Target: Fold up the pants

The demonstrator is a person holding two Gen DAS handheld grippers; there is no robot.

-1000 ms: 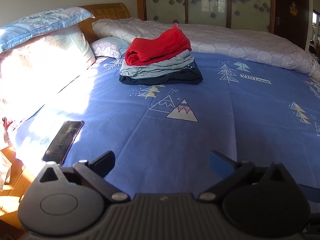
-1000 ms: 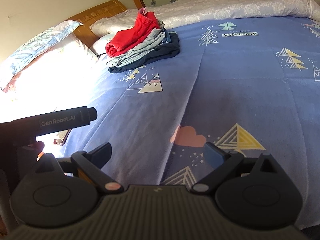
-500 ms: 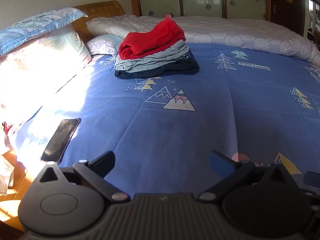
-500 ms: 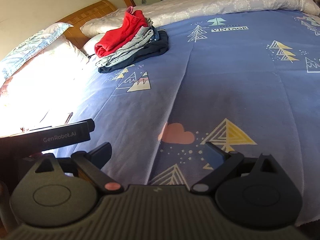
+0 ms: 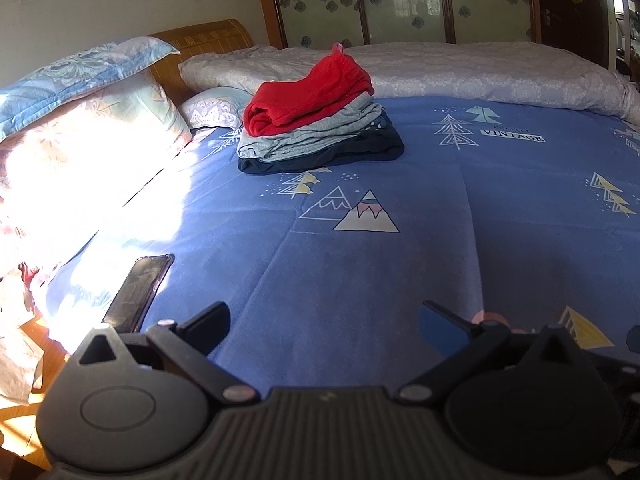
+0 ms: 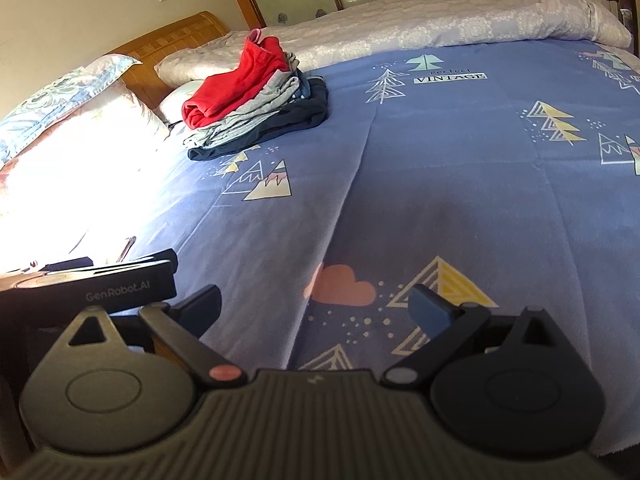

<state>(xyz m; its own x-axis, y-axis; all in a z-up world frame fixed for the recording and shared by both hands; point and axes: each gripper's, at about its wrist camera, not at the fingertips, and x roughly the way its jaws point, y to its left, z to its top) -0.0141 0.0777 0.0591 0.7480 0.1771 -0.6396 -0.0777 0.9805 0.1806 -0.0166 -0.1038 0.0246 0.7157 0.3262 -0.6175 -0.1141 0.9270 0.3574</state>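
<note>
Near the headboard end of the bed, folded pants sit in a stack: red on top, grey beneath, navy at the bottom. Both the left gripper and right gripper hover spread wide and empty, well apart from it. Beside the left gripper lies a phone.

The bedsheet is blue, printed with triangular mountains and pine trees. The folded stack holds red pants over grey, then navy. The quilt is pale floral.
</note>
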